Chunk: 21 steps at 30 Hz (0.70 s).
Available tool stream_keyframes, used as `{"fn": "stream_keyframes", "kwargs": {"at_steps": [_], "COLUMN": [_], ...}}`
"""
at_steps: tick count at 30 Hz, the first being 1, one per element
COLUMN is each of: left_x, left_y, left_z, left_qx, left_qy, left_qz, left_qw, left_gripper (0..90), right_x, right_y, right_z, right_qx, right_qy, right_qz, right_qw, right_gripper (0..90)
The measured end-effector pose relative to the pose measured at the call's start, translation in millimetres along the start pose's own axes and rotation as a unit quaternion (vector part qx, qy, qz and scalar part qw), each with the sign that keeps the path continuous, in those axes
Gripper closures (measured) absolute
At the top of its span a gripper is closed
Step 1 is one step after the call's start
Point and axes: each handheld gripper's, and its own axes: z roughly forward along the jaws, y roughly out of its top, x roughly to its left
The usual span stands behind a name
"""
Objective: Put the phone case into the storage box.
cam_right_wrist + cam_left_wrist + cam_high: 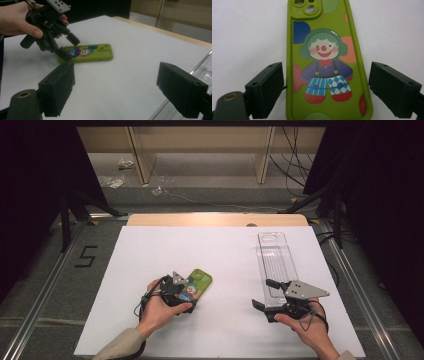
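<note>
Down at the near edge of the bench (150,330), two hands come in, one tool apiece. The left tool (184,296) sits over the near end of a green phone case (199,282), and in the left gripper view its black jaws stand wide on either side of the phone case (325,62), clear of both edges, gripping nothing. The case lies flat on the white sheet, clown picture facing up, camera cutout at the far end. The right gripper view shows the same: the left tool (66,47) tilted down over the case's end (87,53), with the left hand (17,17) wrapped around its body.

Over on the right, the right tool (261,295) hangs with its jaws spread wide and empty, right at the near end of a clear plastic tray (275,257). That tray runs lengthwise away from the person, well apart from the phone case. The right hand (310,332) grips the tool from below.

Beyond the bench's far wooden edge, loose cables trail across the floor.
</note>
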Motion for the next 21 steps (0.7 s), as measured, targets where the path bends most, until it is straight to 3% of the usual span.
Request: {"fn": "stream_keyframes", "kwargs": {"at_steps": [21], "left_x": [0.7], "left_y": [5.4], "left_z": [10.8], "left_qx": [0.036], "left_qy": [-0.001], "left_qz": [-0.008], "left_qw": [0.9993], "left_gripper": [9.9], "right_x": [-0.1], "right_y": [-1.0], "right_z": [1.4], "right_qx": [0.001], "right_qy": [0.002], "right_qz": [0.001], "right_qw": [1.0000], "right_gripper": [16.0]}}
